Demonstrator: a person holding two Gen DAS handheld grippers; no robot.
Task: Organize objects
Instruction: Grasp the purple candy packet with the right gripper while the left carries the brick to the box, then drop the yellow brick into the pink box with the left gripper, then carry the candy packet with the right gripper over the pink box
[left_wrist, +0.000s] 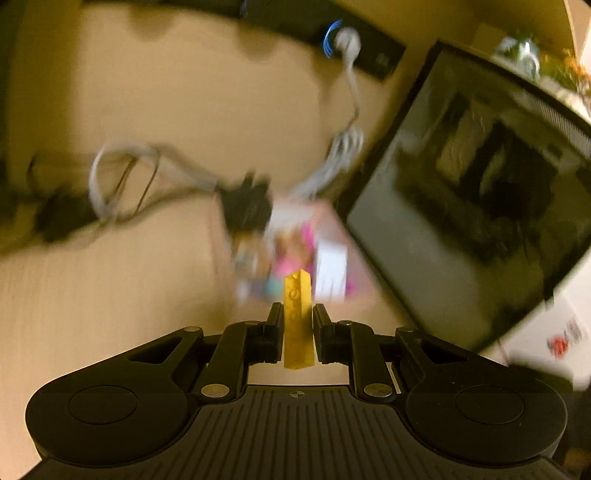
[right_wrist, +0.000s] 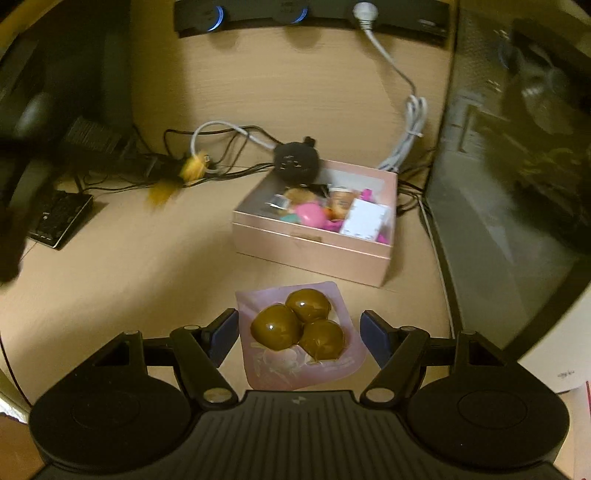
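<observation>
On the desk (right_wrist: 122, 266) the box (right_wrist: 314, 245) stands near the middle, with many small toys inside it. Behind the box, touching its back rim, lies a round plush toy (right_wrist: 296, 161). To the left of this toy a tangle of cables (right_wrist: 221, 147) spreads over the desk, and further left lies a small flat device (right_wrist: 61, 218). A bundled cord (right_wrist: 410, 133) lies behind the right corner of the box and runs back to the power strip (right_wrist: 314, 16) at the far edge of the desk. To the right of the box stands a computer case (right_wrist: 517, 184). In front of the box, between the fingers of the right hand-held gripper (right_wrist: 299, 334), is a packet (right_wrist: 299, 332) with three round pieces on it. The left hand-held gripper (left_wrist: 298, 325) has an upright block (left_wrist: 297, 317) between its fingers, before the box (left_wrist: 332, 258).
</observation>
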